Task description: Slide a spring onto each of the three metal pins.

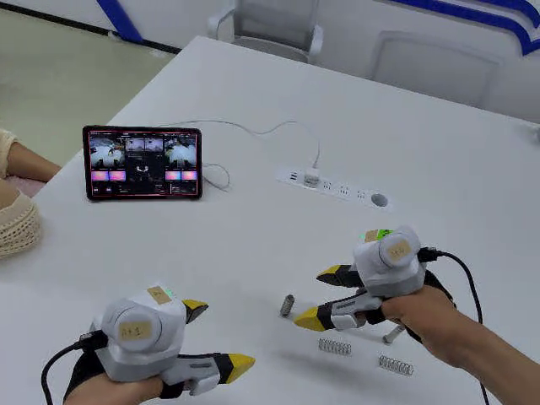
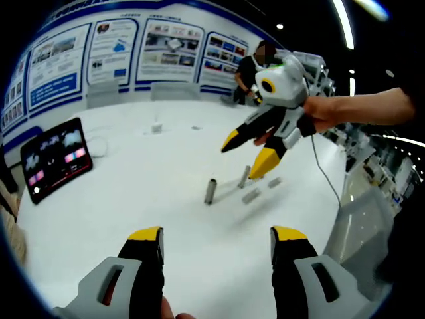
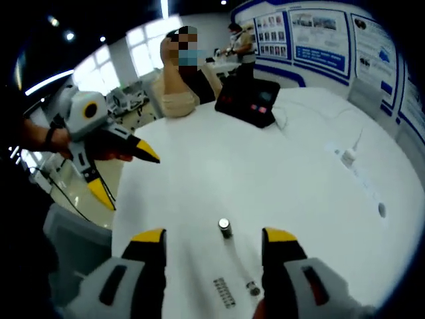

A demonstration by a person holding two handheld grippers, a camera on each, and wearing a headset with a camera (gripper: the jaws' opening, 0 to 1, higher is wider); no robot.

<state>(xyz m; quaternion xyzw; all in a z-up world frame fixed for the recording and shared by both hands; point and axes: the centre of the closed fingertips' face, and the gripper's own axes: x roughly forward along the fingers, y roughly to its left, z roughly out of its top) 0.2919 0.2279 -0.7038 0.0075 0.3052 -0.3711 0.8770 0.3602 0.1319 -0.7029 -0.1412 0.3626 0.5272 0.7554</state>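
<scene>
The white bench [image 1: 253,110] carries a propped tablet [image 1: 142,162], a power strip [image 1: 333,186], two springs [image 1: 335,346] and two pins [image 1: 287,305], one upright.

The surface [image 1: 253,245] carries a tablet [image 1: 142,162] propped at the far left. A power strip [image 1: 329,184] lies to its right, near the middle. A cable [image 1: 245,128] runs behind the tablet and over to the strip. A chair [image 1: 270,25] stands beyond the far edge. A person's arm [image 1: 21,160] rests at the left edge, left of the tablet.

On the near side, an upright pin [image 1: 287,305] stands between the left claw [image 1: 221,336] and the right claw [image 1: 316,295], nearer the right and touching neither. The first spring [image 1: 335,346] lies flat below the right claw, and the second spring [image 1: 395,364] lies further right. A second pin [image 1: 393,335] sits between the springs, slightly behind them.
</scene>
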